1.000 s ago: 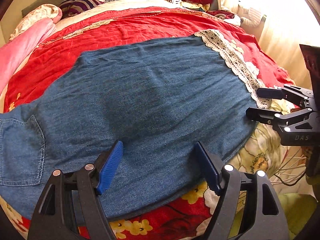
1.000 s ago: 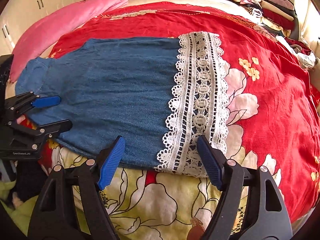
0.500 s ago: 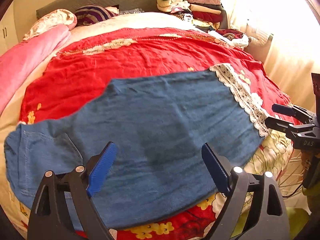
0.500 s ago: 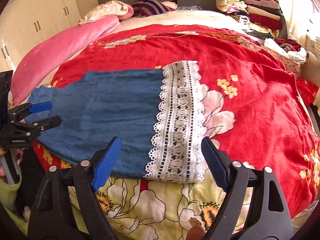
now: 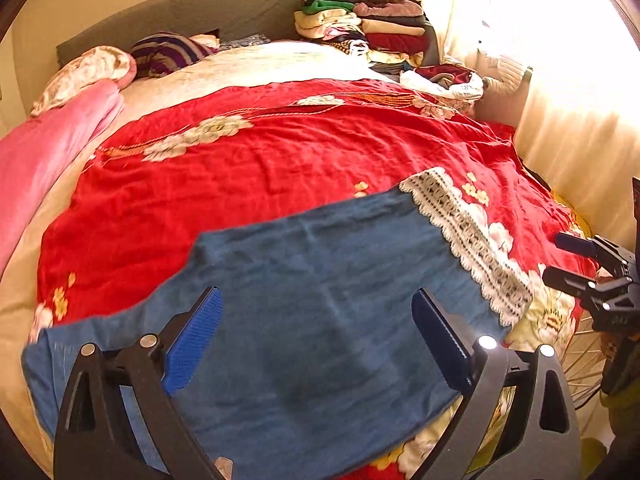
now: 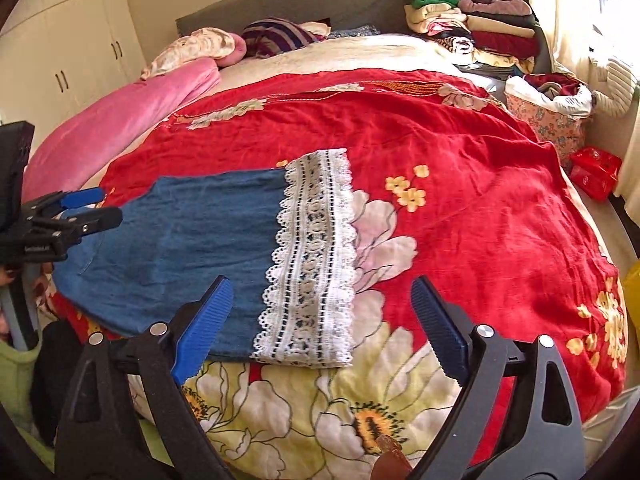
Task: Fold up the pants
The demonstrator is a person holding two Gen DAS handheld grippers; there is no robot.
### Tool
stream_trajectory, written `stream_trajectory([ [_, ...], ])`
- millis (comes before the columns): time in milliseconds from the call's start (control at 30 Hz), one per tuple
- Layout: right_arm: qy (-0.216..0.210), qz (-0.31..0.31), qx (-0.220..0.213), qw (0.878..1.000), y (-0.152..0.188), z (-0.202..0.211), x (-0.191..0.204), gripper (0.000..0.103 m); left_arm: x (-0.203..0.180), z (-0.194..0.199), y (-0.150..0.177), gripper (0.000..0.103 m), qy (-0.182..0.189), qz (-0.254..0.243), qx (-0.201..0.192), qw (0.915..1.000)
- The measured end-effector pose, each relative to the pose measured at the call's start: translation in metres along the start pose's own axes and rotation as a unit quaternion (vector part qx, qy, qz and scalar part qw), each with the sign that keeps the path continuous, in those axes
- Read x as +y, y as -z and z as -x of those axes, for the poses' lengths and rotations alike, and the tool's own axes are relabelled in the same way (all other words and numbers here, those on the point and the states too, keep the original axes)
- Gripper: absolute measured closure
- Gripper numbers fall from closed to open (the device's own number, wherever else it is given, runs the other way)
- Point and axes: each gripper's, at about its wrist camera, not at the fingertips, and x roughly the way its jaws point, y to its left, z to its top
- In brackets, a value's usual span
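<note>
left claw [image 5: 316, 344] hanging wide open, empty | right claw [image 6: 322, 326] likewise | pants [image 5: 320, 300] lying along bed's near edge, seemingly already halved; pinching lace hem [image 6: 312, 256] squarely before folding

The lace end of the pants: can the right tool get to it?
Probably yes. The right tool is open and hangs just above the lace, with nothing lying between them.

The bed [image 6: 400, 52] carries a red floral bedspread [image 6: 460, 184] across most of its surface. Blue denim pants [image 6: 192, 240] with a white lace hem [image 6: 316, 256] lie flat on the bedspread at the bed's near edge. A pink blanket [image 6: 132, 120] lies along the left edge. Folded clothes [image 6: 480, 20] are stacked at the far right corner.
</note>
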Motion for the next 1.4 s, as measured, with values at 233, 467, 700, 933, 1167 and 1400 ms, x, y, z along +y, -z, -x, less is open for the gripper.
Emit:
stream_trajectory([
  [233,0.001,-0.013,-0.002,1.0,0.002,0.0,-0.012,0.018,-0.023,-0.027,-0.029,0.009,0.024,-0.028,0.011,0.9993],
  [467,-0.009,-0.026,0.021,0.999,0.005,-0.015,-0.019,0.018,-0.039,-0.066,-0.062,0.009,0.046,-0.059,0.031,0.9967],
  [700,-0.027,-0.027,0.04,0.998,0.007,-0.028,-0.013,0.018,-0.047,-0.098,-0.086,0.009,0.075,-0.082,0.036,0.9931],
  [933,-0.049,-0.051,0.064,0.995,0.015,-0.047,-0.01,0.018,-0.058,-0.132,-0.095,0.009,0.105,-0.096,0.047,0.9887],
  [1167,-0.059,-0.062,0.076,0.993,0.021,-0.06,-0.007,0.018,-0.062,-0.168,-0.092,0.015,0.131,-0.089,0.075,0.9846],
  [1400,-0.073,-0.065,0.085,0.992,0.02,-0.068,-0.011,0.033,-0.062,-0.186,-0.089,0.035,0.169,-0.082,0.094,0.9777],
])
